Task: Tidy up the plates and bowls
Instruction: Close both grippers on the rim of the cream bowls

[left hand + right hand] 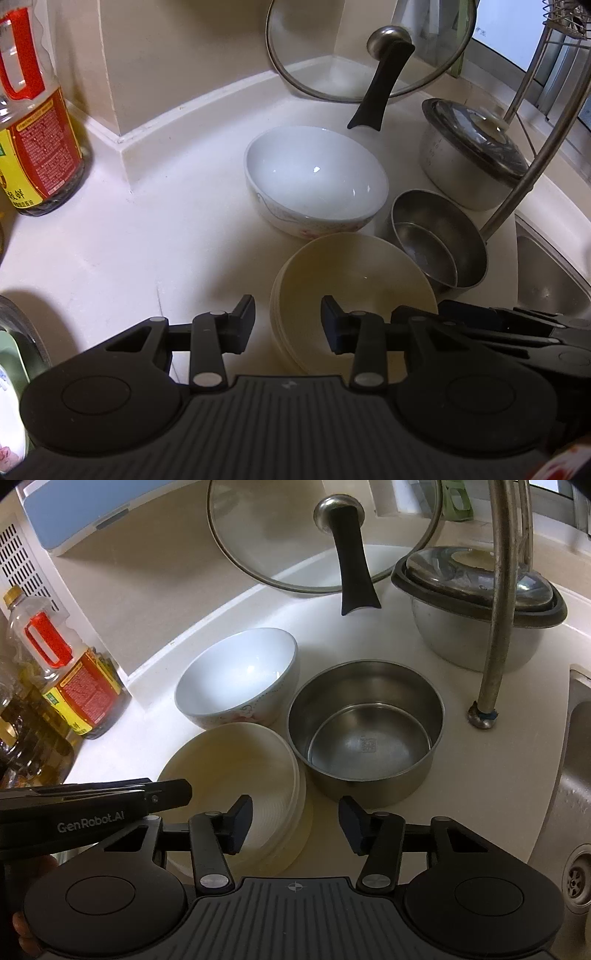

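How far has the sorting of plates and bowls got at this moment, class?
Done: cream plates sit stacked, and a small steel bowl nests inside the larger steel bowl. In hand: nothing; left gripper and right gripper are both open, beside the stack's rims. Left: the white bowl stands alone on the counter.

The left gripper (288,325) hovers with jaws apart over the near rim of the cream plate stack (351,291) on the countertop (129,240). The white bowl (314,181) sits just behind the stack. Nested steel bowls (439,240) stand beside it, apparently touching.
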A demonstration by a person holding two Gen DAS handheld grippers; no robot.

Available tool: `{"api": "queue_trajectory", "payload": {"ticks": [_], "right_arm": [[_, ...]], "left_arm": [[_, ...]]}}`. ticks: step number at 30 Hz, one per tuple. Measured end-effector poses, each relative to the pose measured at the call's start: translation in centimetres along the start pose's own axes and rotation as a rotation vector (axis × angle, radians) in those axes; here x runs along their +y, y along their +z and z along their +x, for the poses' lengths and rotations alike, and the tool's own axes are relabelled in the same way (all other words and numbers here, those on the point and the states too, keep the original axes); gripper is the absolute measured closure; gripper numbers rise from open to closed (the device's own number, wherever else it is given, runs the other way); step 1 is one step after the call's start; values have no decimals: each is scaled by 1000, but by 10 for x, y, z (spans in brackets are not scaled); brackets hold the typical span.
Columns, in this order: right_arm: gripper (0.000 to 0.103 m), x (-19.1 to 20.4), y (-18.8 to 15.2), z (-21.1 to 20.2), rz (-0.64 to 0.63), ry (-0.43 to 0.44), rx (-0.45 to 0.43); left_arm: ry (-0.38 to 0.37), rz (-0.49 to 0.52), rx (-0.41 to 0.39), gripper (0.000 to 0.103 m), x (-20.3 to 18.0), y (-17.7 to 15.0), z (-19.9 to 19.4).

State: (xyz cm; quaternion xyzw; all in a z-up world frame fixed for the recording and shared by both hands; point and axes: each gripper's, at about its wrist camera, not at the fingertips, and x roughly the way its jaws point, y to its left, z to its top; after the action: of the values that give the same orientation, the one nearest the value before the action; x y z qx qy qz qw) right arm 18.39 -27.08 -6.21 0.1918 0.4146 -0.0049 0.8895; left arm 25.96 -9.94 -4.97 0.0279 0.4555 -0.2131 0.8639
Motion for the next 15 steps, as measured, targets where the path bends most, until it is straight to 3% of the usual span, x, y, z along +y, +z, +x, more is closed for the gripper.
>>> {"api": "queue_trajectory", "payload": {"ticks": [6,10,12,15], "right_arm": [[63,0,-1,4,-3,0,6],[72,1,-1,5,-14,-4,8],[82,3,-2,6,-26,2,13],[84,6,-3,6,-45,-7,7]], "left_arm": [[-1,3,18,71,1,0,7],[-3,-2,34,82,3,-1,11],[-12,-9,39,88,5,-2,11],[-10,-9,37,91,7,-3,9]]}}
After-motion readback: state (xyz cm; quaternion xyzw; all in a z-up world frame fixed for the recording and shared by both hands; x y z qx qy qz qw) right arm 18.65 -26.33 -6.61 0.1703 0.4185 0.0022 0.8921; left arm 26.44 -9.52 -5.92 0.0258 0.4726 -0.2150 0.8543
